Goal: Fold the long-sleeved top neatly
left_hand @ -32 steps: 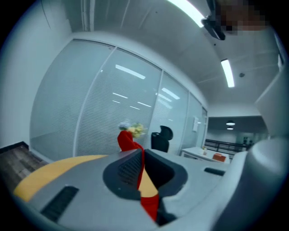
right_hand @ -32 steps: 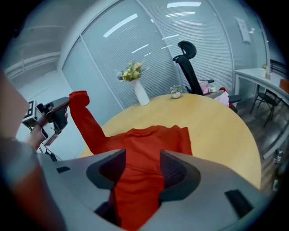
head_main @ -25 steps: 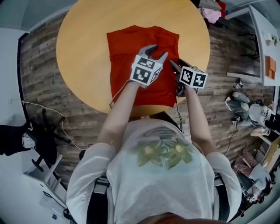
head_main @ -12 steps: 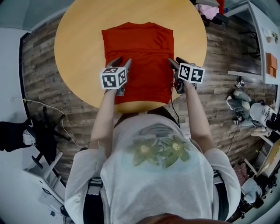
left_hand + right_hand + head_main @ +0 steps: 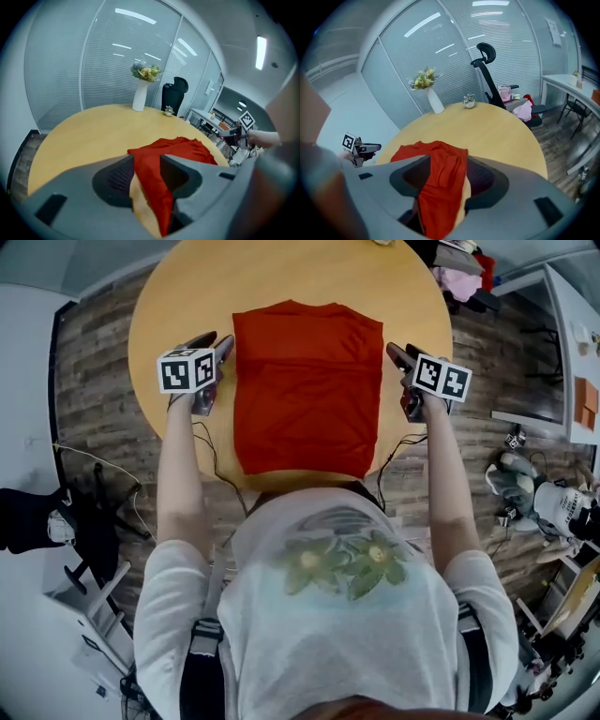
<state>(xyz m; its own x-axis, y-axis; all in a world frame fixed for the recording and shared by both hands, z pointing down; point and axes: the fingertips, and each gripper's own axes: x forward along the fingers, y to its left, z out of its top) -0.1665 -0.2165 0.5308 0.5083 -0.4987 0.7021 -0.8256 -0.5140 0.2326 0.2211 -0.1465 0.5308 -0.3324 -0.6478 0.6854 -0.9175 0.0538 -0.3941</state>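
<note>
Flanking folded red long-sleeved fabric top (image 5: pixel 305 390) on round yellow wooden table (image 5: pixel 187 296), with left gripper (image 5: pixel 214 340) and right gripper (image 5: pixel 403 352) both released, empty.

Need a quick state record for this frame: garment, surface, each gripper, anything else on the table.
garment: red top, folded into a flat rectangle, no sleeves showing
surface: round yellow table, top lies on its near half
left gripper: jaws apart, beside the top's left edge, holding nothing
right gripper: jaws apart, beside the top's right edge, holding nothing
other: white vase with flowers and a small ornament at the table's far edge
</note>
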